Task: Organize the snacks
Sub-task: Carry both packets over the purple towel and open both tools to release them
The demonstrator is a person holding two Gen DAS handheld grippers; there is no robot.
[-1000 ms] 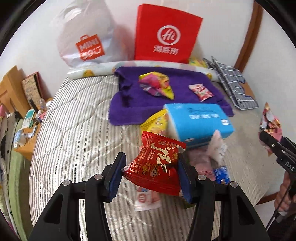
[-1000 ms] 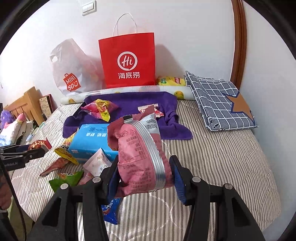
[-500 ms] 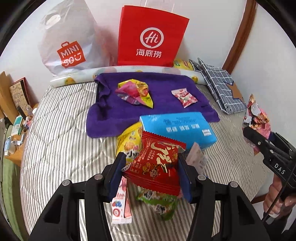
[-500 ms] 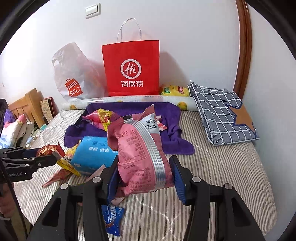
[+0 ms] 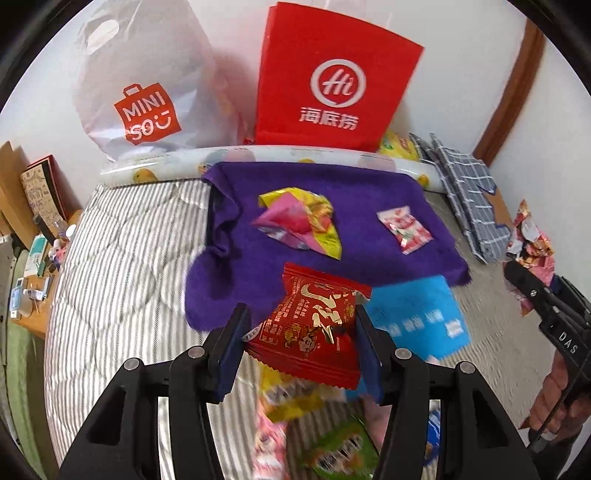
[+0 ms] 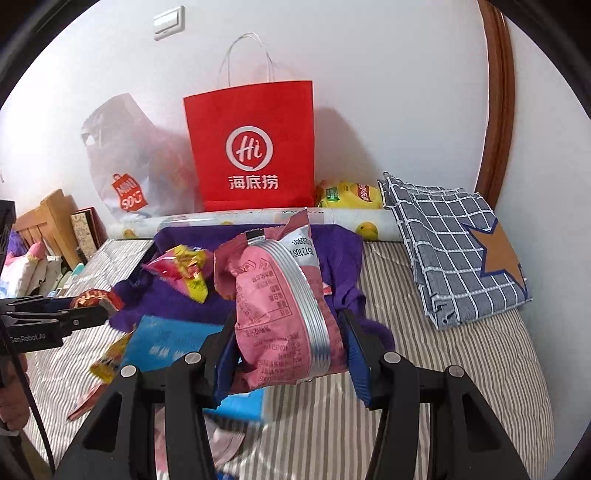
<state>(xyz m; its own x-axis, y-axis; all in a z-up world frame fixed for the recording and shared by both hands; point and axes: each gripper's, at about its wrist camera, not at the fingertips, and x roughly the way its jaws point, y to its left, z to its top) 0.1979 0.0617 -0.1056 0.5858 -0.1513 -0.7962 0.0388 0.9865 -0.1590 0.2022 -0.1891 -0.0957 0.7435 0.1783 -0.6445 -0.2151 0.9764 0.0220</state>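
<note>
Left gripper [image 5: 301, 332] clamped on red packet [image 5: 314, 328], held above purple towel's [image 5: 369, 192] near edge; right gripper [image 6: 288, 343] clamped on pink bag [image 6: 280, 314], held over bed [image 6: 443, 350] centre

White wall [image 6: 388, 92], light switch [image 6: 168, 22], striped bed [image 6: 461, 369], wooden headboard [image 6: 48, 218]

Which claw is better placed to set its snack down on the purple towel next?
Left, probably. The left claw holds the red packet right at the purple towel near edge, bare cloth just ahead. The right claw, holding the pink bag, sits farther back.
</note>
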